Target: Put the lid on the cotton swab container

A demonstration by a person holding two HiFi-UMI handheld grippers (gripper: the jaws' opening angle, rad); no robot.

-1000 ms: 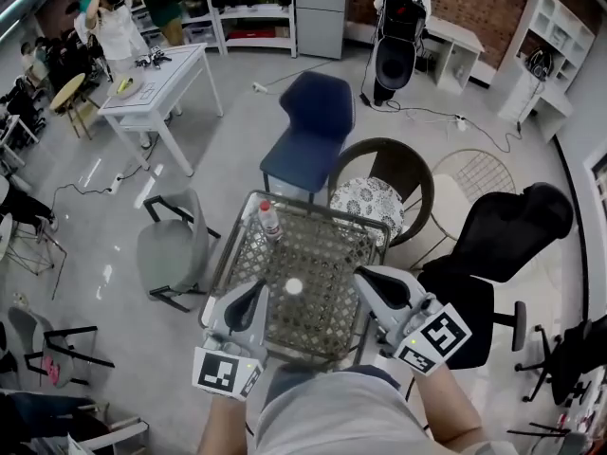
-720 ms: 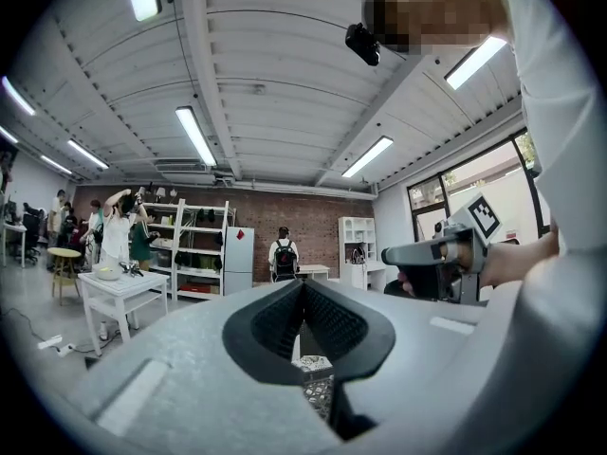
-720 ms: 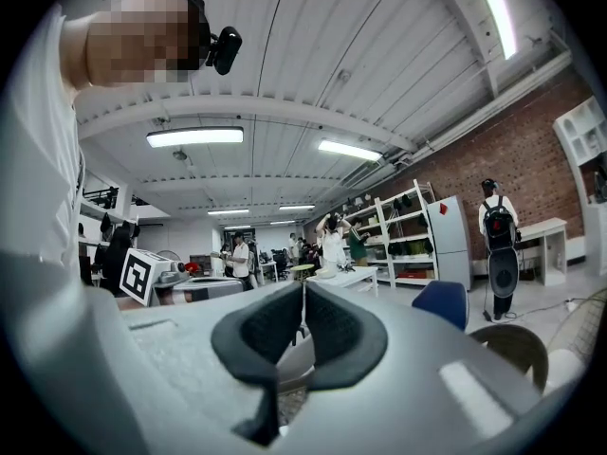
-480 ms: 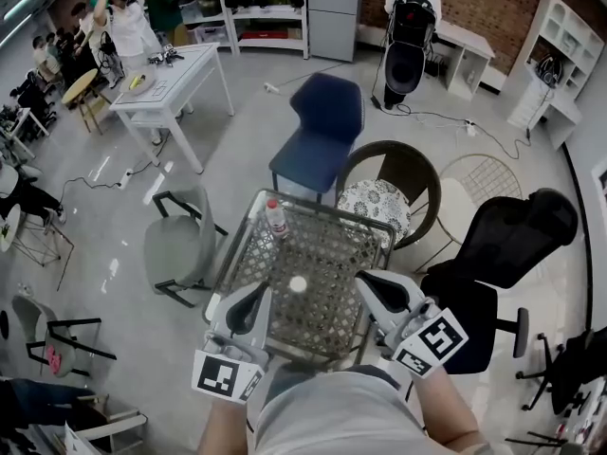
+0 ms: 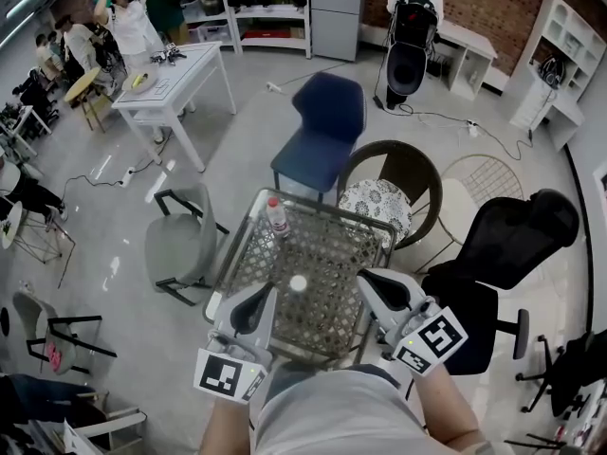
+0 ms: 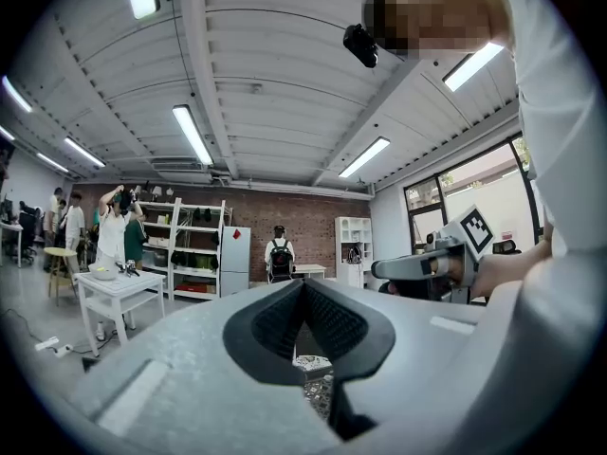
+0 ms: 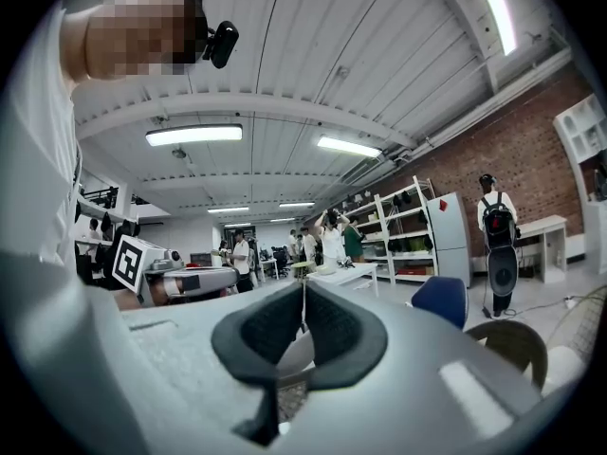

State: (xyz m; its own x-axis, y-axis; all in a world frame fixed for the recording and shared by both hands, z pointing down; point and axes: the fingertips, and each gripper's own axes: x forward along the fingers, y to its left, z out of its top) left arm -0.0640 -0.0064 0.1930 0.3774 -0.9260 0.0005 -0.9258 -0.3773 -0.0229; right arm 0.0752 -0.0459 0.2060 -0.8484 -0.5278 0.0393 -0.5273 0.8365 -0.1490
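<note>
A small white round thing [image 5: 299, 282] lies near the middle of the lattice-topped table [image 5: 353, 254]; it is too small to tell whether it is the lid or the cotton swab container. My left gripper [image 5: 263, 298] hovers at the table's front left, shut and with nothing in it. The right gripper [image 5: 372, 282] hovers at the front right, also shut with nothing held. In the left gripper view the jaws [image 6: 302, 287] meet, and the right gripper [image 6: 417, 266] shows beside them. The right gripper view shows its jaws [image 7: 303, 292] together.
A bottle [image 5: 277, 218] with a red cap stands at the table's far left corner. Round the table stand a blue chair [image 5: 318, 126], a round wicker chair [image 5: 379, 202], a black office chair [image 5: 503, 245] and a grey chair [image 5: 180, 245]. People stand by a white table [image 5: 171, 74].
The head view has drifted slightly. Both grippers stay shut and in nearly the same places by the table's front edge.
</note>
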